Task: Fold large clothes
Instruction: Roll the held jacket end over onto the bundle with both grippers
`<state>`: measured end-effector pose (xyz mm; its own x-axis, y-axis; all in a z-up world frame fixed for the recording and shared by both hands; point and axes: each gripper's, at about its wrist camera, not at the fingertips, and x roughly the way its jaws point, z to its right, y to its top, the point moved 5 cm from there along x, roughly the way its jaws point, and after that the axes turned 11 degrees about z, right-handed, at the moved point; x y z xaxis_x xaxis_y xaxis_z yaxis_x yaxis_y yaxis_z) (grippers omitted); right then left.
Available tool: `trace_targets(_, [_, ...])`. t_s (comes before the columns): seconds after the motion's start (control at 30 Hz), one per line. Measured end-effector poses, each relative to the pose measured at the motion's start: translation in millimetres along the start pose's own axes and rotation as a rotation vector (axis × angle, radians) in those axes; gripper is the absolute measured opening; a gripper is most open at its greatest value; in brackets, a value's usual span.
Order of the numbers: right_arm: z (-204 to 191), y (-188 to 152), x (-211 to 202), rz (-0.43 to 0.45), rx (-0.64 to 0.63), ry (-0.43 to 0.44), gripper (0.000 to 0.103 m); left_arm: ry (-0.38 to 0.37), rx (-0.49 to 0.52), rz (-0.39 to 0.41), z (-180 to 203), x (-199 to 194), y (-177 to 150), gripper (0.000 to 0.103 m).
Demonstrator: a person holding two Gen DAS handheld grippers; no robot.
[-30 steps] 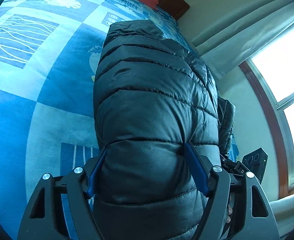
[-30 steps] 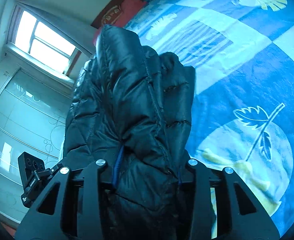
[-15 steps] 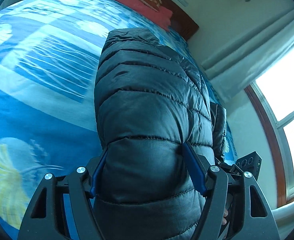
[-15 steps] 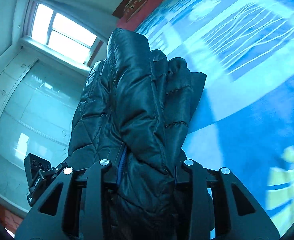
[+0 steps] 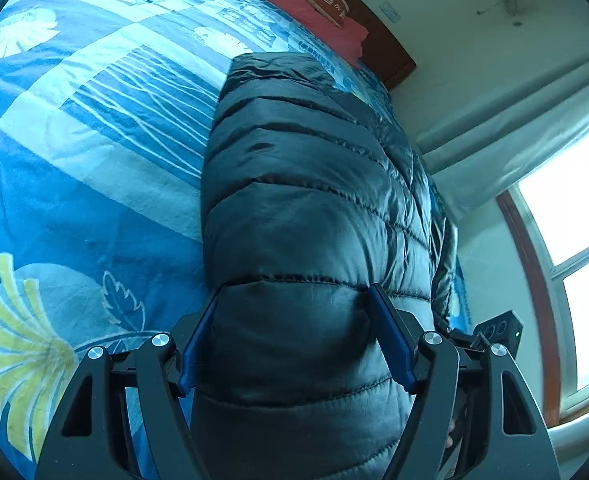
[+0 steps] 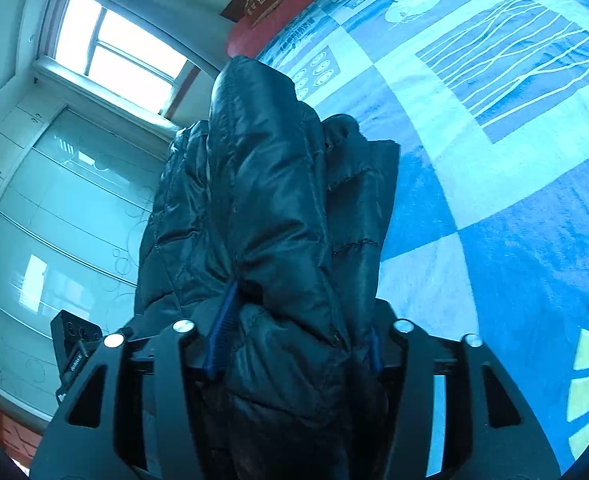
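Step judged: folded black puffer jacket carried over bed. Left tool clamped wide around jacket bulk. Right tool just widened, jacket between pads. Next: bundle lowered flat, released.

Blue patterned bedspread, red pillow (at headboard), bright window, pale walls.

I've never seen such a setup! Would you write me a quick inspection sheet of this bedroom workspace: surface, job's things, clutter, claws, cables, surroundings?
Surface: bed with blue patchwork leaf-print cover.
Job's things: black quilted puffer jacket, bunched up, lifted over the bed.
Clutter: red pillow by the headboard.
Claws: left claw clamps the jacket; right claw has just been opening, jacket between its pads.
Cables: nothing seen.
Surroundings: bright window, pale curtain, glass-fronted wardrobe.
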<state>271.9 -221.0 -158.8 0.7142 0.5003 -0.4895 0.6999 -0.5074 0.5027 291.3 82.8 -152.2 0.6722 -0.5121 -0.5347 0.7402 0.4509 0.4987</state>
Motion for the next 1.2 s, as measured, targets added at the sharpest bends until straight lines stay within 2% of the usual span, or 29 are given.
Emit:
trace_targets(0.07, [-2.2, 6.3, -8.6, -0.001, -0.022, -0.009, 0.068, -0.008, -0.038, 0.026, -6.1, -10.1, 7.6, 0.071])
trace_targets(0.2, [-1.9, 31.5, -19.4, 0.037, -0.021, -0.007, 0.081, -0.004, -0.054, 0.075, -16.1, -16.5, 28.7, 0.074])
trace_targets(0.37, [6.8, 48.0, 11.4, -0.018, 0.058, 0.031, 0.082, -0.024, -0.105, 0.049, -19.3, 5.6, 39.8, 0.075])
trace_targets(0.43, [13.2, 43.9, 27.2, -0.050, 0.086, 0.025, 0.082, -0.015, -0.111, 0.039, -19.2, 15.1, 38.5, 0.079])
trace_targets(0.53, [21.2, 34.3, 40.4, -0.065, 0.134, 0.050, 0.084, -0.026, -0.147, 0.032, -23.8, 26.5, 34.5, 0.080])
trace_targets(0.6, [24.4, 30.2, 43.0, -0.063, 0.172, 0.083, 0.075, -0.049, -0.189, 0.026, -26.2, 31.3, 33.6, 0.080])
trace_targets(0.63, [23.9, 29.3, 43.1, -0.063, 0.182, 0.107, 0.061, -0.055, -0.192, 0.026, -26.4, 31.6, 34.0, 0.079])
trace_targets(0.67, [22.8, 29.5, 42.2, -0.059, 0.187, 0.124, 0.051, -0.058, -0.189, 0.027, -25.3, 31.1, 34.4, 0.078])
trace_targets(0.77, [17.4, 34.7, 37.7, -0.027, 0.179, 0.149, 0.038, -0.069, -0.191, 0.033, -20.4, 30.8, 40.8, 0.074])
trace_targets(0.83, [12.2, 42.6, 36.8, 0.005, 0.190, 0.173, 0.034, -0.073, -0.182, 0.043, -15.6, 33.4, 49.1, 0.070])
trace_targets(1.0, [1.6, 63.4, 52.0, 0.029, 0.178, 0.186, 0.032, -0.059, -0.146, 0.068, -8.7, 47.2, 75.0, 0.069])
trace_targets(1.2, [11.7, 70.5, 84.5, 0.009, 0.188, 0.156, 0.032, -0.020, -0.145, 0.067, -19.5, 67.4, 81.8, 0.069])
